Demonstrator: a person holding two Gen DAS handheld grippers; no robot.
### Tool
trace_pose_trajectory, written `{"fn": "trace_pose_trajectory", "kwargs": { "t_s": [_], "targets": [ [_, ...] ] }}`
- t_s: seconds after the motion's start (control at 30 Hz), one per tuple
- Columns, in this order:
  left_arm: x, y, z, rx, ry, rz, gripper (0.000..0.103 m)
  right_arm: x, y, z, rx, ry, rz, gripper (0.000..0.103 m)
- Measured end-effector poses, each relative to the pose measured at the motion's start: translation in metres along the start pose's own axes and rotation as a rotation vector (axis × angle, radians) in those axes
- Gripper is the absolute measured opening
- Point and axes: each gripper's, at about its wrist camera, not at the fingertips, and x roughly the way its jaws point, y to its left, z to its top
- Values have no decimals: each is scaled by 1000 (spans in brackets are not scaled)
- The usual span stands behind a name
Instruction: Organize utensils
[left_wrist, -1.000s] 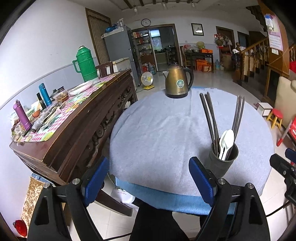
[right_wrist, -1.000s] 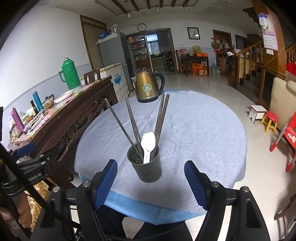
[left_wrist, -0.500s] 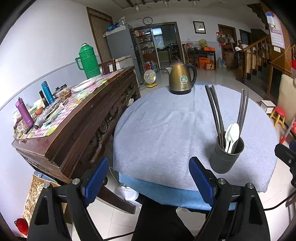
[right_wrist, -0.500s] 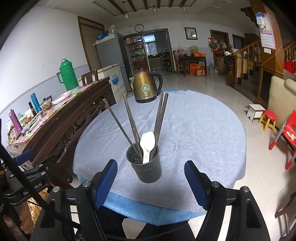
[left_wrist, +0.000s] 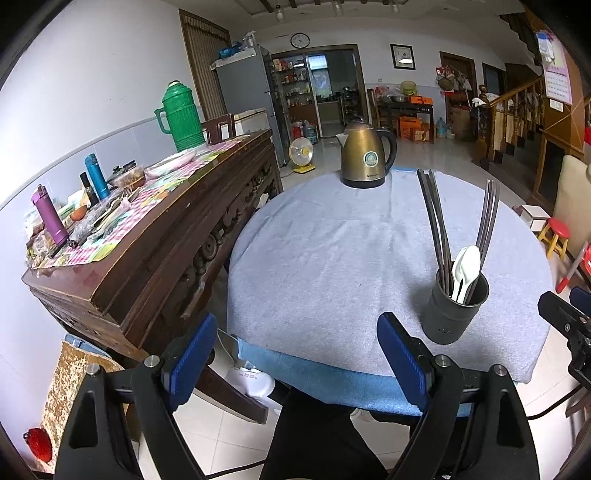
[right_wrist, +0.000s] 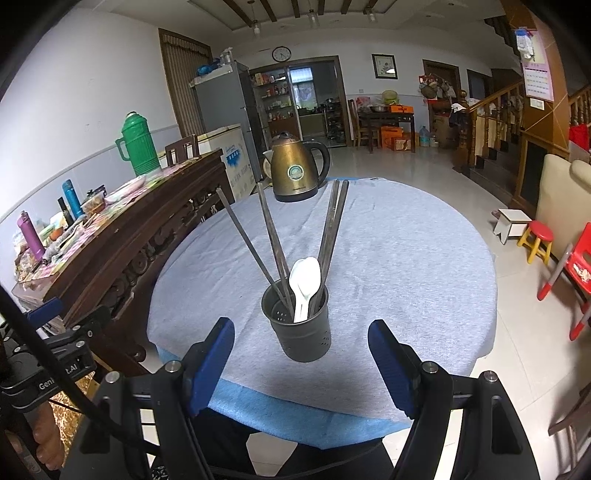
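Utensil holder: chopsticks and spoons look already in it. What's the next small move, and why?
Probably none beyond pulling both grippers back. The utensil holder stands upright on the grey cloth with the chopsticks and white spoons inside, and no loose utensil shows on the cloth. The right gripper and left gripper are open, empty and short of the holder, so the job looks done.

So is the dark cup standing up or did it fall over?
Standing up. The dark cup sits on the table, its mouth upward, chopsticks and white spoons poking out.
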Motion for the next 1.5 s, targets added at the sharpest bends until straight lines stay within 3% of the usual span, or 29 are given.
{"fn": "trace_pose_trajectory", "kwargs": {
  "t_s": [1.5],
  "targets": [
    [4,2,-4,0,15,0,89,0,1,-2,16,3,6,78]
  ]
}}
